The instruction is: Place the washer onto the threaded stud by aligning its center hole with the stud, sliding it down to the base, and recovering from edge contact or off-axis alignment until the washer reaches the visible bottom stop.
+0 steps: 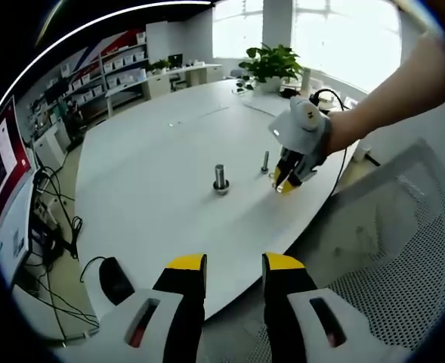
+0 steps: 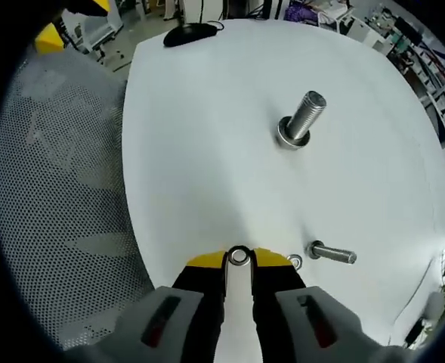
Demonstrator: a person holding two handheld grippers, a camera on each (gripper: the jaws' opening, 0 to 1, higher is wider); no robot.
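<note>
Left gripper view looks out across a big white oval table [image 1: 154, 181] in a bright office: windows glowing at the back, a leafy potted plant [image 1: 270, 64] at the far end, shelving with boxes [image 1: 105, 76] along the left wall, a red-and-white screen [image 1: 7, 162] at the left edge with cables trailing under it. Any writing on that screen and those boxes is too small to read. A white mesh chair back [image 1: 403, 227] sits at the right.

Centre table, the large threaded stud [image 1: 220, 179] stands upright on its wide base, and a smaller bolt [image 1: 265, 161] stands just beyond it to the right. The left gripper [image 1: 234, 266] hangs near the table edge, its yellow-tipped jaws spread apart with nothing between them.

And there's the right gripper [image 1: 285, 181], held by a person's hand [image 1: 335, 136], tips down on the table just beside the smaller bolt.

Right gripper view: the washer [image 2: 239, 256] is pinched between the yellow tips of the right gripper, jaws pressed in on its rim, low over the tabletop. A second small washer [image 2: 295, 262] lies just right of the tips, beside the smaller bolt. The large stud is well apart, up ahead. A black computer mouse [image 2: 188, 32] rests near the far edge.
</note>
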